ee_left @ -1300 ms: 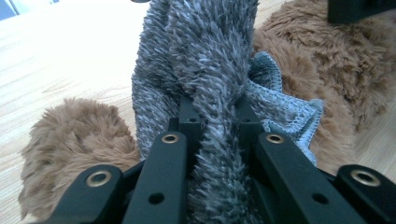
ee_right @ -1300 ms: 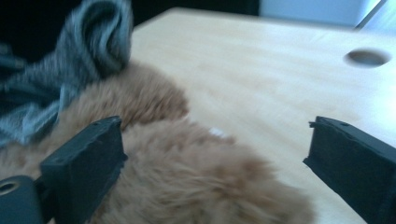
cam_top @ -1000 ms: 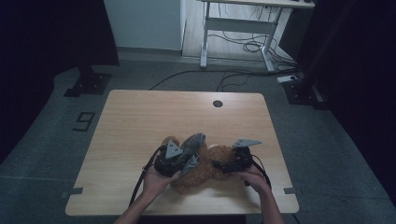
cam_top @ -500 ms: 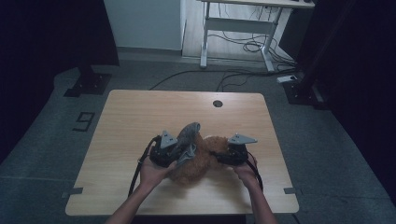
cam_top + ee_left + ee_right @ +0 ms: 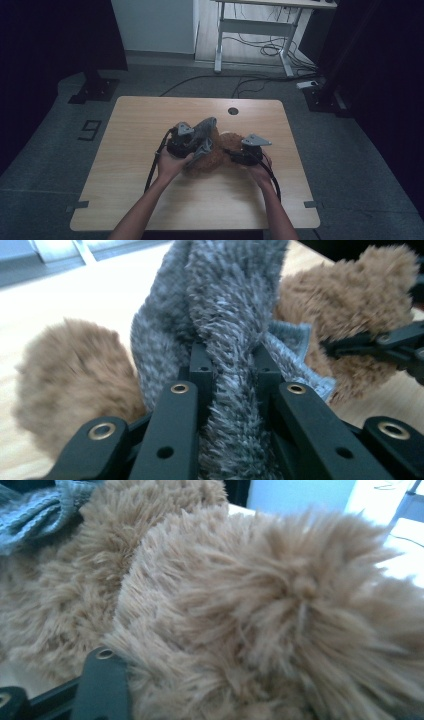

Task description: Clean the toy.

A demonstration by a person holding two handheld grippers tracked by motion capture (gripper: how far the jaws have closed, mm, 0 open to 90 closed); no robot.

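Gripping grey knit garment (image 5: pixel 220 315): left gripper (image 5: pixel 227 365), jaws pinched on its fold.
Right gripper (image 5: pixel 240 152), jaws just been opening, buried in brown plush toy's (image 5: pixel 212 152) fur, grip unclear; toy near the front edge of wooden table (image 5: pixel 150 115).

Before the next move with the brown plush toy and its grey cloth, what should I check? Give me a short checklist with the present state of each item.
1. Left claw grips the grey cloth: ok, its jaws are shut on a fold of it.
2. Right claw grips the brown plush toy: cannot tell; fur covers its jaws, which have just been moving.
3. Toy rests on the table: ok in the high view, near the front middle.
4. Grey cloth is free of the toy: not ok, it touches the fur.
5. Cables are clear of the toy: ok, they trail back toward the person.
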